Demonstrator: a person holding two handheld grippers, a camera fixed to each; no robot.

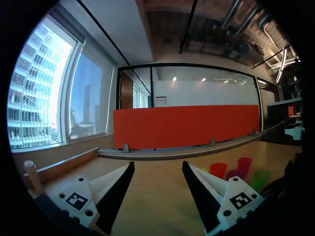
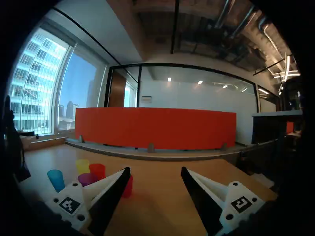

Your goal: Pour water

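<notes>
The left gripper (image 1: 158, 164) is open. Its two fingers are wide apart and hold nothing. It hangs over a bare part of the light wood bench (image 1: 157, 204). In the left gripper view the cups are at the lower right, close together on the bench. There is an orange cup (image 1: 217, 170), a pink cup (image 1: 244, 164) and a green cup (image 1: 260, 179). They all stand up straight, with their long way going up and down and their open tops facing up. A purple cup (image 1: 235, 174) sits low between them, and the gripper finger hides part of it, so I cannot tell how it stands. A wooden peg (image 1: 33, 175) sticks up at the lower left. The right gripper (image 2: 155, 170) is open too, with nothing between its fingers. In the right gripper view the cups are at the lower left. A blue cup (image 2: 56, 179) stands a little apart from a yellow cup (image 2: 82, 166), and both are straight up with the open top facing up. A long orange wall (image 2: 155, 128) runs across the far end of the bench. A big window (image 2: 35, 86) is at the left.
</notes>
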